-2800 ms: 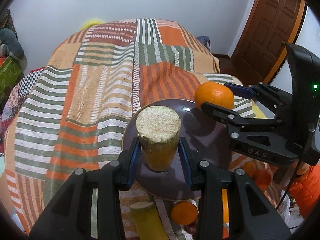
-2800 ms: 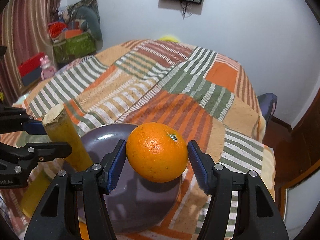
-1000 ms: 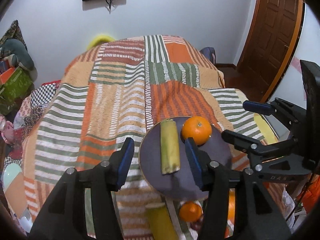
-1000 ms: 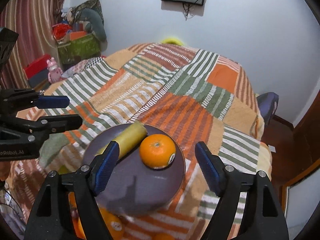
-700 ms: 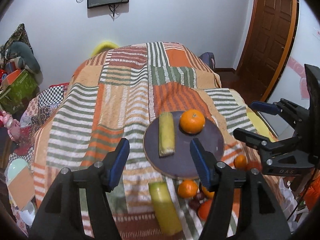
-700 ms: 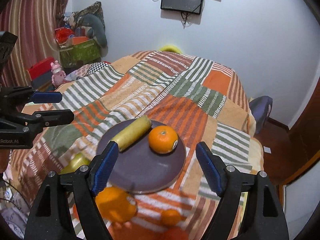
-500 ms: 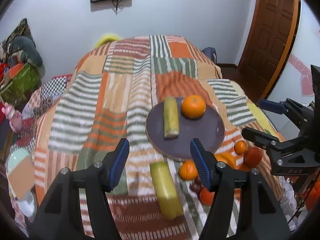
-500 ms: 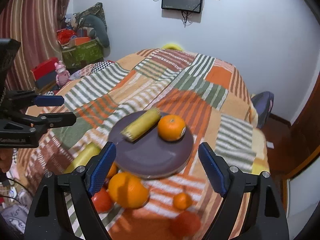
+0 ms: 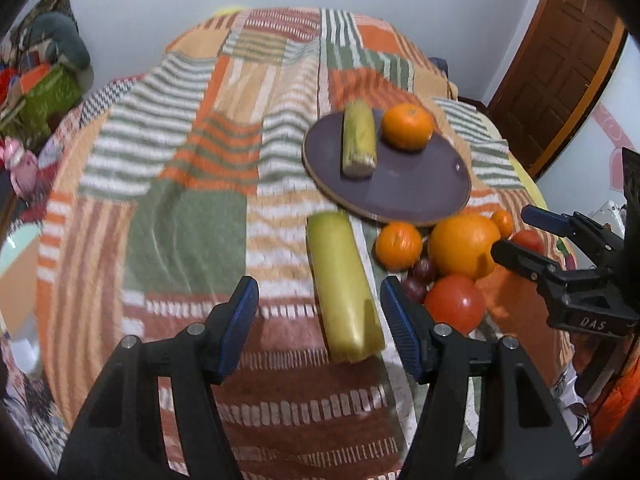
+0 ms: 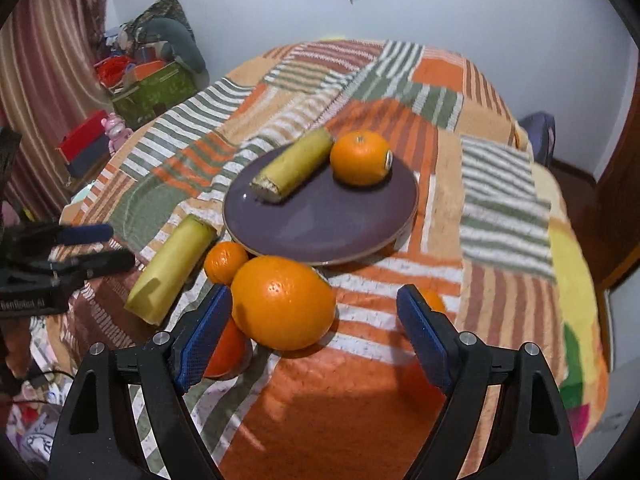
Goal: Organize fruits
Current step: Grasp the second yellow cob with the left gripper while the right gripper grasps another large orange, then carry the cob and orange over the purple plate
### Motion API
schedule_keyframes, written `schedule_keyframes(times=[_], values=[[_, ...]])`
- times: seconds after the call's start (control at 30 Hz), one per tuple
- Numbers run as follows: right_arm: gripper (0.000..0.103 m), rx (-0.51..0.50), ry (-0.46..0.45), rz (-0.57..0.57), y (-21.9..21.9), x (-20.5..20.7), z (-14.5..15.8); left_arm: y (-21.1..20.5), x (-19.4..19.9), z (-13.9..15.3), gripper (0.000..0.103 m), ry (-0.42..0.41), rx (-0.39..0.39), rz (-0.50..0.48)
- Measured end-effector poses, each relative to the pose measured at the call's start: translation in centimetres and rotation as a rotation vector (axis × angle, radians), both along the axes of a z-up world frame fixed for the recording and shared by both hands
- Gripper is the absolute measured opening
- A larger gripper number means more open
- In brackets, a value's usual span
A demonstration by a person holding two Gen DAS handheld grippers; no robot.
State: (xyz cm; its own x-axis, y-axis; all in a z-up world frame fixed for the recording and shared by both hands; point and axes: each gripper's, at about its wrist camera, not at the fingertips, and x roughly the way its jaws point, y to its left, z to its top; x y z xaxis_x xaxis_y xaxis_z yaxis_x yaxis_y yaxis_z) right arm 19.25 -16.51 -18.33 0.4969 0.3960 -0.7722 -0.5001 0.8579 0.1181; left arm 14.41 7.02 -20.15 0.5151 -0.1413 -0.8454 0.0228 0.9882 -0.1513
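A purple plate (image 9: 420,184) (image 10: 320,220) on the striped bedspread holds a yellow-green stalk piece (image 9: 359,138) (image 10: 292,164) and an orange (image 9: 407,126) (image 10: 360,157). Near the plate's front lie a second stalk piece (image 9: 342,280) (image 10: 172,262), a big orange (image 9: 464,246) (image 10: 284,302), a small orange (image 9: 398,245) (image 10: 225,261), a red tomato (image 9: 454,306) and dark grapes (image 9: 420,276). My left gripper (image 9: 320,320) is open and empty, with the second stalk piece's near end between its fingers. My right gripper (image 10: 314,334) is open and empty, with the big orange just ahead between its fingers.
The patchwork bedspread (image 9: 180,200) covers the bed. Boxes and soft toys (image 10: 148,72) stand at the left wall. A brown door (image 9: 560,60) is at the right. Another small orange (image 10: 434,302) lies by my right gripper's right finger.
Both grippers let go of the stalk piece and the orange on the plate and drew back and down toward the loose fruit at the bed's near edge.
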Motion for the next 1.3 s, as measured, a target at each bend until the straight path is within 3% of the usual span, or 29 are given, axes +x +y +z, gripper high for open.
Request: schedule_keyframes(times=[0.4, 0.6, 0.77, 0.9, 1.3], values=[[0.082, 0.036, 0.081, 0.013, 1.2, 0.7, -2.1, -1.5, 0.9, -2.2, 0.062, 0.018, -0.001, -0.014], [0.081, 0.069, 0.108, 0.021, 1.0, 1.0, -2.4, -2.1, 2.4, -3.4, 0.052, 0.044, 0.004, -0.016], [0.068, 0.135, 0.16, 0.036, 0.8, 1.1, -2.8, -1.8, 3.0, -4.4, 0.046, 0.063, -0.008, 0.007], [0.068, 0.134, 0.154, 0.036, 0.7, 0.9, -2.7, -1.9, 3.1, -4.3, 0.04, 0.064, -0.016, 0.001], [0.067, 0.115, 0.112, 0.016, -0.1, 0.9, -1.2, -1.4, 2.7, -3.1, 0.036, 0.059, -0.038, -0.014]])
